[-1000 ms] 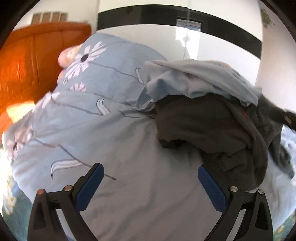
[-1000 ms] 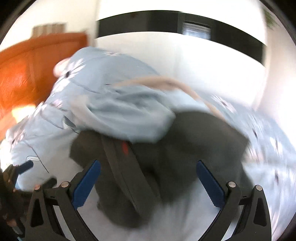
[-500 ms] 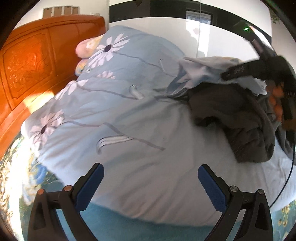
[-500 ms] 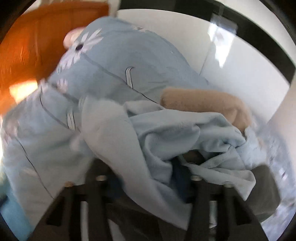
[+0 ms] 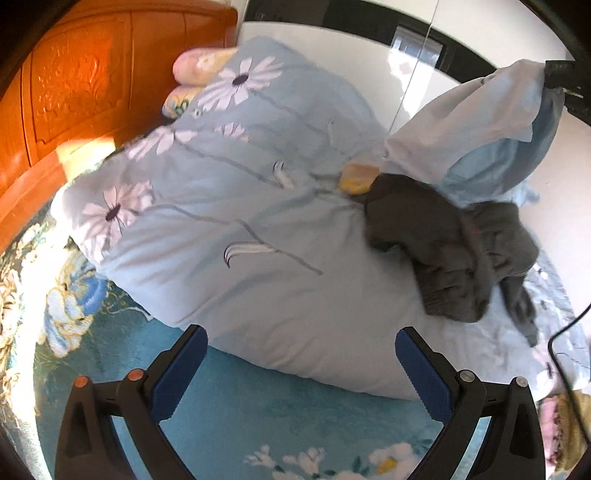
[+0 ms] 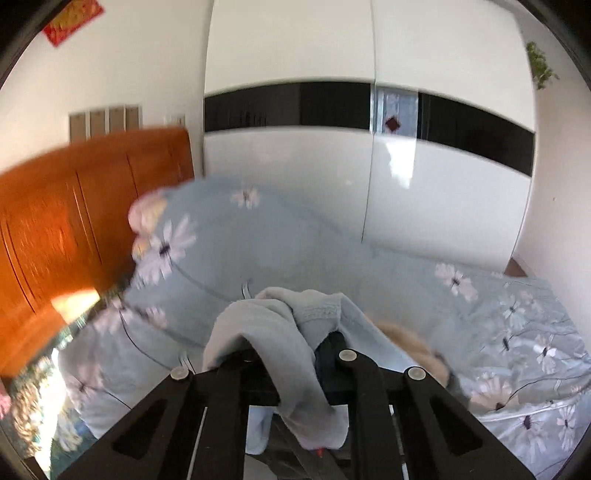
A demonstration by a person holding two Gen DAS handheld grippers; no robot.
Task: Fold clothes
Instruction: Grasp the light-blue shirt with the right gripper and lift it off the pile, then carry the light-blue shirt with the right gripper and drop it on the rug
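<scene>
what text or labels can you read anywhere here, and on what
No text can be read in either view.
Red hanging on the wall: gold marks, too blurred to read.
Dark clothes: a small red mark, too small to tell.
Light blue garment, in the closing right gripper: no label shows.
Quilt and wardrobe: only flowers and a plain black band.

A: Where did the left wrist view look from?
B: From above the bed's (image 5: 258,302) near edge, tilted steeply down, facing the headboard (image 5: 74,96) at ten o'clock.
A: And the right wrist view?
B: Higher and flatter, close over the light blue garment (image 6: 273,332), facing the wardrobe (image 6: 369,184) at twelve.
A: What did they share?
B: The quilt, headboard and wardrobe.
</scene>
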